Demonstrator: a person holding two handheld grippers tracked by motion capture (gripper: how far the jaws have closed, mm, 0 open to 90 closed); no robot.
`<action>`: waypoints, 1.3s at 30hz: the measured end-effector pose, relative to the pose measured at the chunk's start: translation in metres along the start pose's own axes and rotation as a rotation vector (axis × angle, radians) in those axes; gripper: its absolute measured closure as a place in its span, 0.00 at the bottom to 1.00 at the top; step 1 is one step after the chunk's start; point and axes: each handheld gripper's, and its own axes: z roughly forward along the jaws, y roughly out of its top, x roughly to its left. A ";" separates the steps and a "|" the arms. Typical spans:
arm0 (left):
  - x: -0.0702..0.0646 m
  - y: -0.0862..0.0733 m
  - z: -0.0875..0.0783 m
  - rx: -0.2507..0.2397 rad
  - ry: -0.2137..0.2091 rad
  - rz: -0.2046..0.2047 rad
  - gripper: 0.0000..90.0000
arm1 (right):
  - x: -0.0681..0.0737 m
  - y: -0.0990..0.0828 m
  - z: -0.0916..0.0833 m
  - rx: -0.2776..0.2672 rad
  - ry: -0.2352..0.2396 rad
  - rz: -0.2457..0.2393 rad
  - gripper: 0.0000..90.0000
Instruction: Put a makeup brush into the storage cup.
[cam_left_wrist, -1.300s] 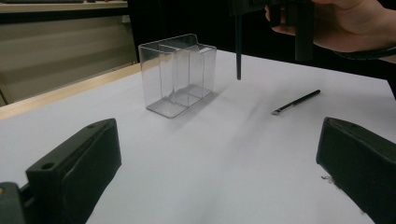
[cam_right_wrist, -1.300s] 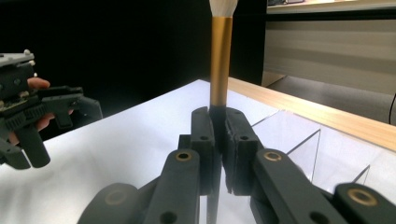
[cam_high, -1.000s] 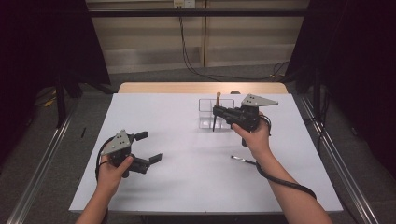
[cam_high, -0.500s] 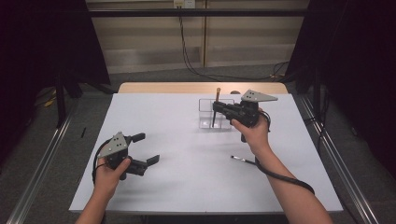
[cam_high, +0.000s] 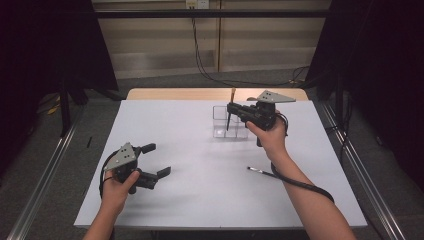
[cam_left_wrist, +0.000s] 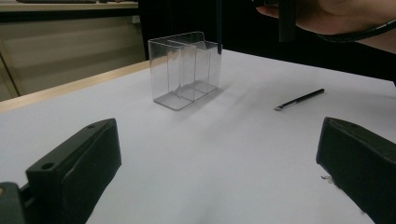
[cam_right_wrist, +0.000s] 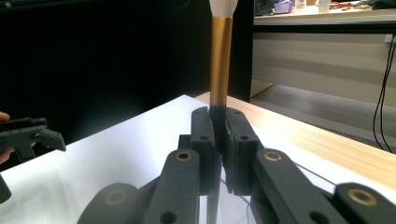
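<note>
My right gripper (cam_high: 231, 108) is shut on the black handle of a makeup brush (cam_high: 229, 120), which stands upright with its gold ferrule and pale bristles on top (cam_right_wrist: 220, 60). In the right gripper view the jaws pinch the handle at the right gripper (cam_right_wrist: 219, 135). The brush's lower end (cam_left_wrist: 218, 23) hangs at the top rim of a clear divided organizer (cam_high: 230, 129), also seen as the organizer (cam_left_wrist: 184, 70). My left gripper (cam_high: 157, 160) rests low at the table's near left, open with nothing between its jaws, as the left gripper (cam_left_wrist: 219, 163) also shows.
A thin dark brush (cam_high: 261, 172) lies flat on the white table top (cam_high: 200, 200) near my right forearm, and the same thin brush (cam_left_wrist: 299, 99) lies right of the organizer. A wooden strip (cam_high: 175, 94) runs along the far edge. Metal rails flank the table.
My right gripper has lifted the brush slightly, so its lower end sits higher over the organizer. The left gripper has stayed put.
</note>
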 end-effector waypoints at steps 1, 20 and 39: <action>0.000 0.000 0.000 -0.001 0.000 -0.003 0.00 | -0.001 0.001 0.001 -0.003 0.000 0.003 0.94; -0.001 -0.003 -0.007 -0.005 0.000 -0.009 0.00 | -0.005 0.016 0.016 -0.006 -0.027 -0.017 0.94; -0.002 -0.005 -0.013 0.002 0.014 -0.006 0.00 | -0.009 0.030 0.029 -0.011 -0.076 -0.044 0.94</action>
